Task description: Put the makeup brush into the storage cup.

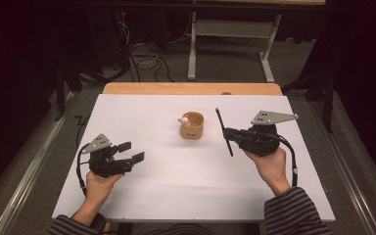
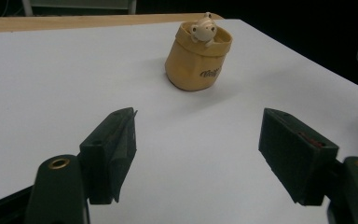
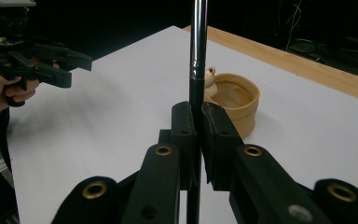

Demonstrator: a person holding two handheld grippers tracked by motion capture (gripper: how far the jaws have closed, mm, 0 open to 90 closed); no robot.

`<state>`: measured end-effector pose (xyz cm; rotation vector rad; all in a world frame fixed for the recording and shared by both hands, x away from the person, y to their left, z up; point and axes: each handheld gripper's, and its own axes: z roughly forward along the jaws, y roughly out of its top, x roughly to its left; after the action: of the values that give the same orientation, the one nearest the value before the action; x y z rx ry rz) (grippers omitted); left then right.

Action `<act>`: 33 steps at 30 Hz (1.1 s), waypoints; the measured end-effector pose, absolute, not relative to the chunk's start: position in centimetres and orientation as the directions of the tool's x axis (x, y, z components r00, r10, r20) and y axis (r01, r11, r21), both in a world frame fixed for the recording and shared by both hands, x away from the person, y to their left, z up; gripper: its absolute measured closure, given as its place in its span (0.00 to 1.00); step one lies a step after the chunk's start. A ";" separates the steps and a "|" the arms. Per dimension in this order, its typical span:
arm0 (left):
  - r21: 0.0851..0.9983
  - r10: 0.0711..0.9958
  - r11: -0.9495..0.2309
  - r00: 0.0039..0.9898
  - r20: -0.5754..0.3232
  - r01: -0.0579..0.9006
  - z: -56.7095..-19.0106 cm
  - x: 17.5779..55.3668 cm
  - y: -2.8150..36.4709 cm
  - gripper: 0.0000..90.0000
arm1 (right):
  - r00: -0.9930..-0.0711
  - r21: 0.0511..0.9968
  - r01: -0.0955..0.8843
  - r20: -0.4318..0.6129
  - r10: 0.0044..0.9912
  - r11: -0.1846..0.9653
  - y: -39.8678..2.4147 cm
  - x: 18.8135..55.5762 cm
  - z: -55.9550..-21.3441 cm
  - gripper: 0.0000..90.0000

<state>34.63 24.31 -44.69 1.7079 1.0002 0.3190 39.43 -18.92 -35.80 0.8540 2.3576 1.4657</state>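
Note:
A small tan pouch-shaped cup (image 1: 192, 126) with a little animal figure on its rim stands mid-table; it also shows as the cup (image 2: 196, 59) and the cup (image 3: 234, 102). My right gripper (image 1: 227, 133) is to the right of the cup, shut on a thin black pen (image 1: 223, 131). In the right gripper view the pen (image 3: 197, 51) stands upright, pinched by the right gripper (image 3: 198, 140). My left gripper (image 1: 131, 152) rests low at the table's left, jaws open and empty; in its own view the left gripper (image 2: 198, 149) faces the cup from a distance.
The white tabletop (image 1: 176, 181) has a wooden strip (image 1: 191, 88) along its far edge. Beyond it are a desk frame (image 1: 232, 34) and loose cables (image 1: 144, 56) on the floor. The surroundings are dark.

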 end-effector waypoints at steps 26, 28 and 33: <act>0.883 0.747 -0.067 0.610 -0.264 0.465 -44.7 34.7 24.3 0.31 | -0.790 0.887 0.347 0.101 0.604 0.305 -16.2 42.8 -35.7 0.95; 0.884 0.747 -0.068 0.611 -0.262 0.463 -44.7 34.7 24.3 0.31 | -0.789 0.887 0.349 0.103 0.606 0.303 -16.1 43.1 -35.8 0.95; 0.884 0.750 -0.067 0.608 -0.261 0.462 -44.7 34.6 24.4 0.31 | -0.786 0.885 0.354 0.107 0.609 0.302 -15.6 43.7 -35.8 0.95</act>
<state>34.57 24.39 -44.72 1.7084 1.0042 0.3183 43.69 -15.62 -35.80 0.8797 2.3217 1.4791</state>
